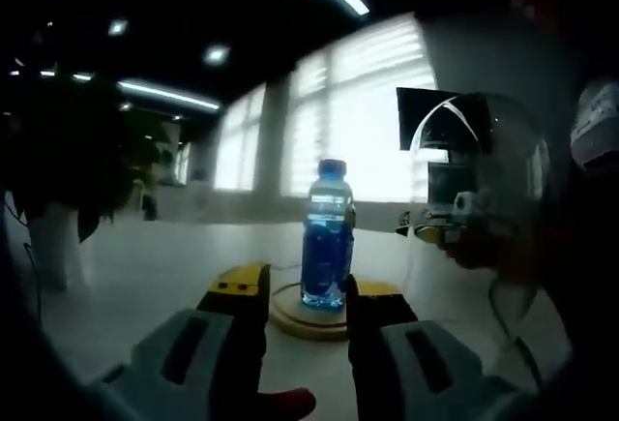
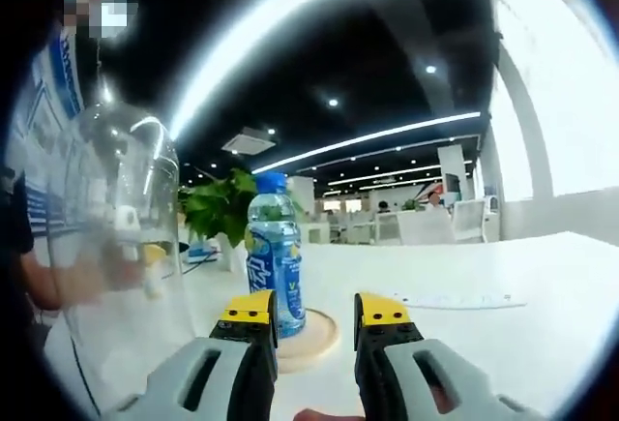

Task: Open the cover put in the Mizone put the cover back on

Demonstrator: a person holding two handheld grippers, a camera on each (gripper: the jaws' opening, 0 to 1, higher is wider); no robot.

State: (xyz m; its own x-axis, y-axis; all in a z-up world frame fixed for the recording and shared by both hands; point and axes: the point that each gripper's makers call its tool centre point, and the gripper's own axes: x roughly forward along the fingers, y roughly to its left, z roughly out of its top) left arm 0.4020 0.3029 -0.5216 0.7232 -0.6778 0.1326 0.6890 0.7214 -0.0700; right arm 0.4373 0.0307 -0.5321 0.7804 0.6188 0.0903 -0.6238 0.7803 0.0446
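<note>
While both views face one white table (image 1: 145, 266), the listing runs from left to right in each.

Left gripper view:
- Potted plant (image 1: 68, 160), dark leaves, far left on the table.
- Left gripper (image 1: 305, 295), yellow-tipped jaws parted, nothing between them; released.
- Round wooden base (image 1: 290, 316), flat on the table just beyond the jaw tips.
- Blue drink bottle (image 1: 327, 237), upright on the base, cap on, seen between the two jaws but clear of them.
- Clear glass dome cover (image 1: 474, 208), to the right of the bottle, off the base and raised above the table. A second gripper shows through its glass; whether that one grips the cover cannot be told.
- Person's clothing (image 1: 595, 131), far right edge.

Right gripper view:
- Person (image 2: 39, 198) in a striped top, far left.
- Clear dome cover (image 2: 121, 247), left of the bottle and beside the base.
- Green plant (image 2: 218, 208), behind.
- Bottle (image 2: 276, 256), upright on the wooden base (image 2: 314, 344).
- Right gripper (image 2: 314, 319), jaws parted and empty; left jaw tip close before the bottle's foot.
</note>
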